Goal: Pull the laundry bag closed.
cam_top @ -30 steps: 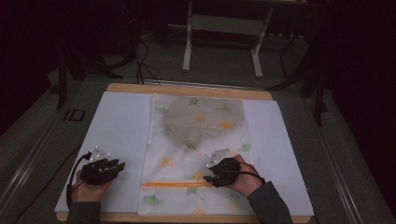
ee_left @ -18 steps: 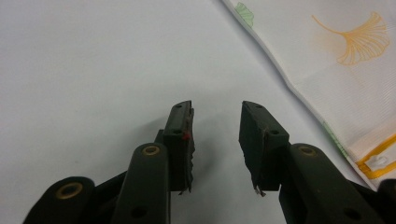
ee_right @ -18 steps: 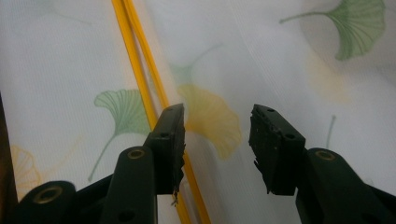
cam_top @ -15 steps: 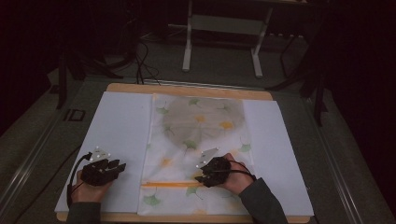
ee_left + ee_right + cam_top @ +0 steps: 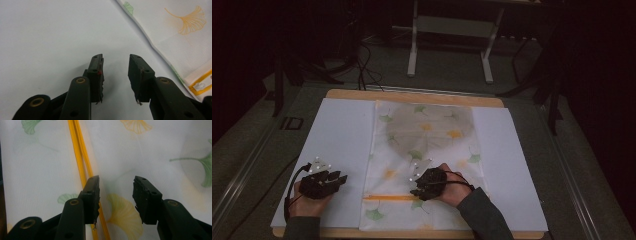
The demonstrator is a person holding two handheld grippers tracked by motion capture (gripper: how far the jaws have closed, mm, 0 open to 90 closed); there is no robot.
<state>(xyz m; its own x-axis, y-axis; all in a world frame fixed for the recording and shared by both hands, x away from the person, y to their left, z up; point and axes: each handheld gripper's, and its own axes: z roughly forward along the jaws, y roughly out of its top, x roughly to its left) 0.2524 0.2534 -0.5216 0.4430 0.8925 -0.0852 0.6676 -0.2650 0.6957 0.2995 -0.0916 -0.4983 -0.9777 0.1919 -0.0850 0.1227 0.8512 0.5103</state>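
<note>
While both tongs gape empty, right tongs (image 5: 115, 195) hover over woven leaf-print fabric (image 5: 155, 157) beside its yellow zipper (image 5: 80, 157).

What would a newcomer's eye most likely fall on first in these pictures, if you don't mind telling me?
Probably the white cloth bag printed with green and yellow ginkgo leaves, lying flat down the middle of the white table cover, with an orange zipper across its near end. Next, the two black grippers: the right gripper open over the bag by the zipper, and the left gripper open on the bare cover beside the bag's edge.
</note>
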